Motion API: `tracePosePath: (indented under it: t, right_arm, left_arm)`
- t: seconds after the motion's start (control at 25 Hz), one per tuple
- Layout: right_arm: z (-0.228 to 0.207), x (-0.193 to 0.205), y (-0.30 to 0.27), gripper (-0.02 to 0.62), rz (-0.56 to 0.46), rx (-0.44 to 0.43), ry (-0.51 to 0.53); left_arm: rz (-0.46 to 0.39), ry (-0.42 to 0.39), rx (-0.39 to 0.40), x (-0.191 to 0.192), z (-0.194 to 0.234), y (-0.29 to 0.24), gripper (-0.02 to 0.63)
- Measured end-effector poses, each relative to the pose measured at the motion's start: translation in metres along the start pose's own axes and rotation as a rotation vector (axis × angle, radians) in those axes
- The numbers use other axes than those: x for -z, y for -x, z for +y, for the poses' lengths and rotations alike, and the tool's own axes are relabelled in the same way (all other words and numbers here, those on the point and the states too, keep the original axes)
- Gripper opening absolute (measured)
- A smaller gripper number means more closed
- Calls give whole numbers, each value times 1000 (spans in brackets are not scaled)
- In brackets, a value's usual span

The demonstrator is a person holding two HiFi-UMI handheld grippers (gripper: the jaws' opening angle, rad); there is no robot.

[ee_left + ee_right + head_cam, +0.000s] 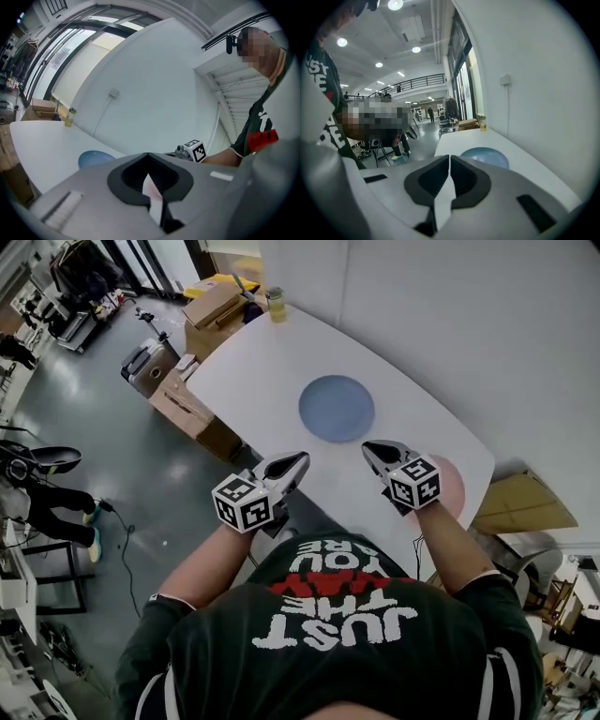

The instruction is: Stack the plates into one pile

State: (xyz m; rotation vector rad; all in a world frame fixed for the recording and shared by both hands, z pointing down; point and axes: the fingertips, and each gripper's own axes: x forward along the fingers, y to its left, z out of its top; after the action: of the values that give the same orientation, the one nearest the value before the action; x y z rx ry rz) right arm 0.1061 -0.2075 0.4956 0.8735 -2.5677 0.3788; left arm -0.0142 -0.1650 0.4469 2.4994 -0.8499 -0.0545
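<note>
A blue plate (337,409) lies flat near the middle of the white table (253,371). It also shows in the left gripper view (93,158) and the right gripper view (485,156), beyond the jaws. A pink plate (453,489) lies at the table's near right corner, largely hidden by my right gripper and forearm. My left gripper (302,457) hovers over the near table edge, shut and holding nothing (148,155). My right gripper (367,446) is just short of the blue plate's near rim, also shut and holding nothing (449,158). Neither touches a plate.
A small jar (276,304) stands at the table's far end. Cardboard boxes (187,404) sit on the floor along the table's left side, and flat cardboard (523,502) lies past its right corner. A white wall runs behind the table.
</note>
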Motion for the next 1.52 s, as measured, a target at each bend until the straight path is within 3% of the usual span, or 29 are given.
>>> tracePosePath:
  t: [0.16, 0.32, 0.4, 0.48, 0.56, 0.76, 0.96, 1.28, 1.52]
  right_arm:
    - [10, 10, -20, 9, 52, -14, 22]
    - [2, 29, -52, 11, 162, -34, 121]
    - [-7, 44, -71, 22, 240, -45, 192]
    - [-14, 62, -93, 100, 325, -66, 276]
    - [-20, 79, -115, 117, 407, -84, 387]
    - [-29, 115, -163, 123, 552, -110, 626]
    - [-40, 144, -185, 121, 655, -87, 741]
    - [-49, 153, -192, 40, 702, -35, 886]
    - [-31, 114, -180, 34, 604, -34, 757]
  left_arm:
    - [11, -3, 8, 3, 11, 8, 3]
    - [31, 1, 15, 7, 27, 7, 2]
    - [50, 3, 12, 11, 35, 5, 3]
    - [66, 8, 6, 14, 46, 2, 2]
    - [82, 13, 1, 19, 58, 0, 2]
    - [111, 41, -9, 32, 81, 0, 3]
    - [116, 73, -14, 45, 89, 2, 2]
    - [111, 90, -23, 51, 91, 8, 3]
    - [110, 80, -2, 43, 82, 8, 3]
